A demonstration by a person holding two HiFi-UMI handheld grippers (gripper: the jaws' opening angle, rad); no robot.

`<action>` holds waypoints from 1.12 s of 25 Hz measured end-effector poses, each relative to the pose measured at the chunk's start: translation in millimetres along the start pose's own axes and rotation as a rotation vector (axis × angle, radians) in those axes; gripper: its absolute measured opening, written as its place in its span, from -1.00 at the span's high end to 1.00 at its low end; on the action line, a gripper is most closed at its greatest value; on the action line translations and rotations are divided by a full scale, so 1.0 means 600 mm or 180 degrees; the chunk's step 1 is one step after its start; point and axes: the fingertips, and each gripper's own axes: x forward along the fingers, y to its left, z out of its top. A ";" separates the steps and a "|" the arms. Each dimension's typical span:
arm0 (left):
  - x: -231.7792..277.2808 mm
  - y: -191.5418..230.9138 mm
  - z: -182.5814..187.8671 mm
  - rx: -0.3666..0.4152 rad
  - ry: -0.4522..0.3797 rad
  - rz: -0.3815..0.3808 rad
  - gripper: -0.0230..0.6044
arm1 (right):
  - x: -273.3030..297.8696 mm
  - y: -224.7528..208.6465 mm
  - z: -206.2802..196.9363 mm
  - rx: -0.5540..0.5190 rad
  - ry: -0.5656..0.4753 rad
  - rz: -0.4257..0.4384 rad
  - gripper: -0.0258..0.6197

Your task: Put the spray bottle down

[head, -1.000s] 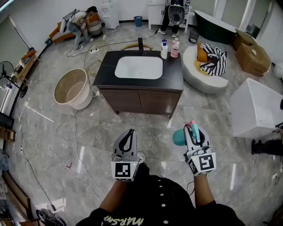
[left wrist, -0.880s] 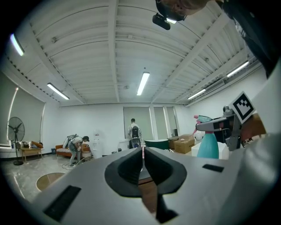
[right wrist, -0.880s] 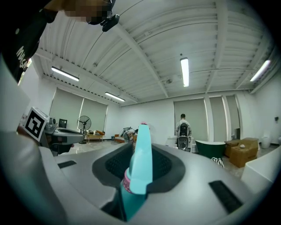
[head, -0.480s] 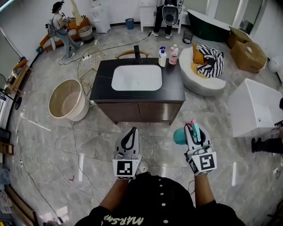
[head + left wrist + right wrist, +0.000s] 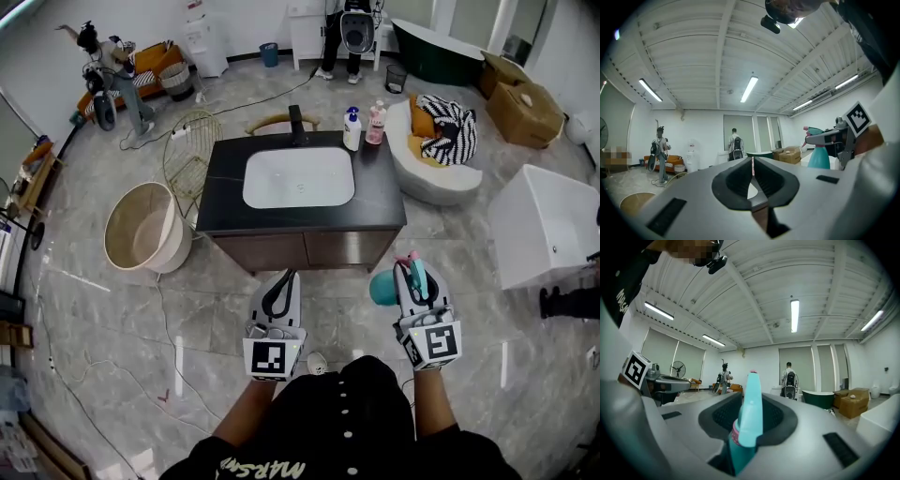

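We held both grippers level and side by side before our chest, pointing at the sink vanity (image 5: 380,202). The left gripper (image 5: 279,284) had its jaws pressed together on nothing; the right gripper (image 5: 413,274) pinched the teal spray bottle (image 5: 382,290) by its neck, off the floor (image 5: 187,319)

- Floor (image 5: 112,309) is looking like polished grey marble, glossy, reflecting the ceiling lights.
- Table (image 5: 384,202) top is reading as dark matt stone; basin (image 5: 298,177) is showing smooth glossy white; cabinet front (image 5: 309,251) is showing brown wood.
- Spray bottle (image 5: 751,413) is looking like smooth teal plastic with a slight sheen.
- Right gripper (image 5: 412,264) and left gripper (image 5: 283,277) shells are showing matt grey plastic; pads (image 5: 721,416) are looking black and finely textured.
- Wire basket (image 5: 190,150) is reading as thin metal.
- Boxes (image 5: 525,112) are looking like plain cardboard.
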 end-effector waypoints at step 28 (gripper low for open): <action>0.401 0.075 -0.017 -0.0028 0.0019 0.0168 0.86 | 0.349 -0.248 -0.028 0.0023 -0.0035 0.0181 0.64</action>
